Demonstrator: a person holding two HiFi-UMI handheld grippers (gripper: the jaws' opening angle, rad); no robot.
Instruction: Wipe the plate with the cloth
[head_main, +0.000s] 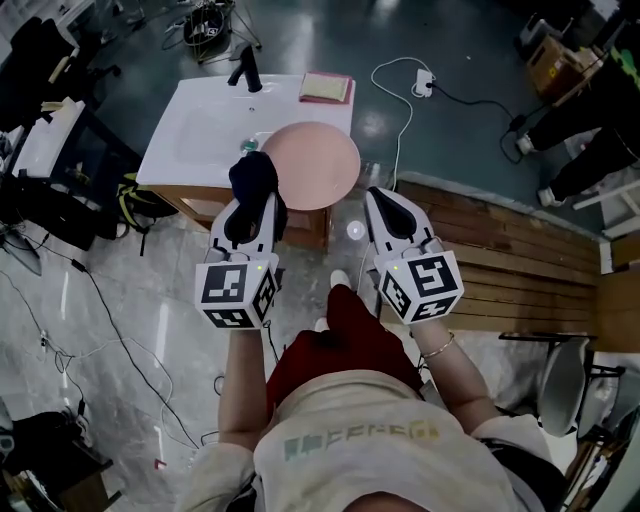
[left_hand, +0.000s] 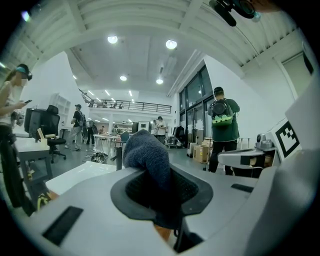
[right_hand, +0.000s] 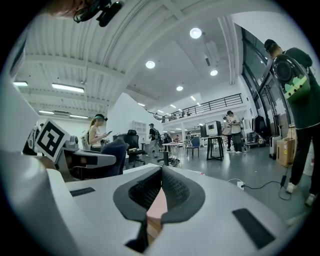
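The right tongs (head_main: 375, 200) are clamped on the rim of the round pink plate (head_main: 312, 165), holding it in the air over the front edge of the white washbasin (head_main: 205, 135), while the left tongs (head_main: 254, 203) grip a bunched dark blue terry cloth (head_main: 253, 178) that seems to touch the plate's left edge.

1 round pink plate (head_main: 312, 165), held about level by its right rim in the closed right gripper (head_main: 377, 196), above the front corner of the white sink (head_main: 200, 130). 1 dark blue cloth (head_main: 253, 178), bunched, clamped in the left gripper (head_main: 256, 203), at the plate's left rim
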